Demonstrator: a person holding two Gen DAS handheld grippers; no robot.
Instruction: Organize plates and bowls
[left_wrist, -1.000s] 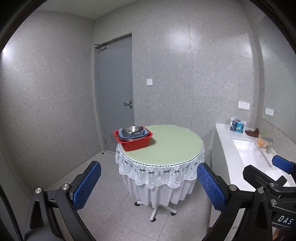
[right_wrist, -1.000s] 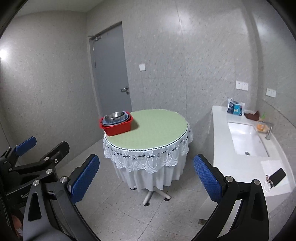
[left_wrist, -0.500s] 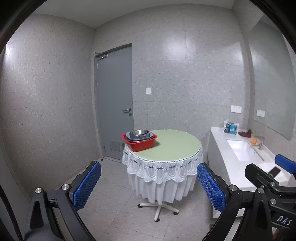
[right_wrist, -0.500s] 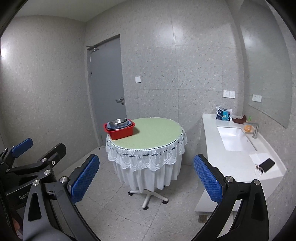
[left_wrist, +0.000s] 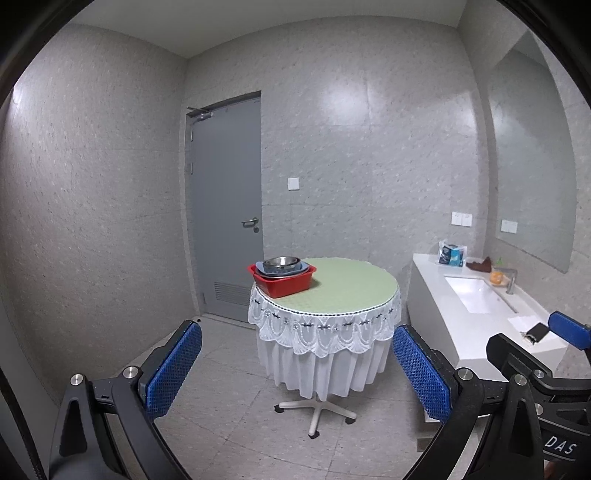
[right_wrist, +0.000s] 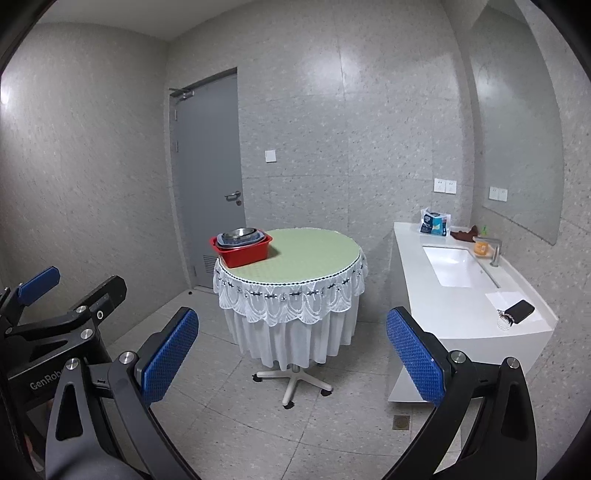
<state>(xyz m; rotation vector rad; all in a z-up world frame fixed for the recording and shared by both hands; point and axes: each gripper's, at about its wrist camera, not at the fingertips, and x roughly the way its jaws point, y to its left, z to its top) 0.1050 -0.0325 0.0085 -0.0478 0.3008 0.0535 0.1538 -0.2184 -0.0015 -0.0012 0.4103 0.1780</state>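
A red basin stands on the left edge of a round table with a green top and white lace cloth. It holds a blue-grey dish and a steel bowl stacked on top. The basin also shows in the right wrist view, with the steel bowl in it. My left gripper is open and empty, well back from the table. My right gripper is open and empty, also far from the table.
A white counter with a sink runs along the right wall, with a tissue pack, a faucet, an orange object and a phone on it. A grey door stands behind the table. The floor is grey tile.
Both grippers have drawn back and tilted up; the table looks smaller and farther, and more of the wall, ceiling and floor shows. Both stay open and empty.
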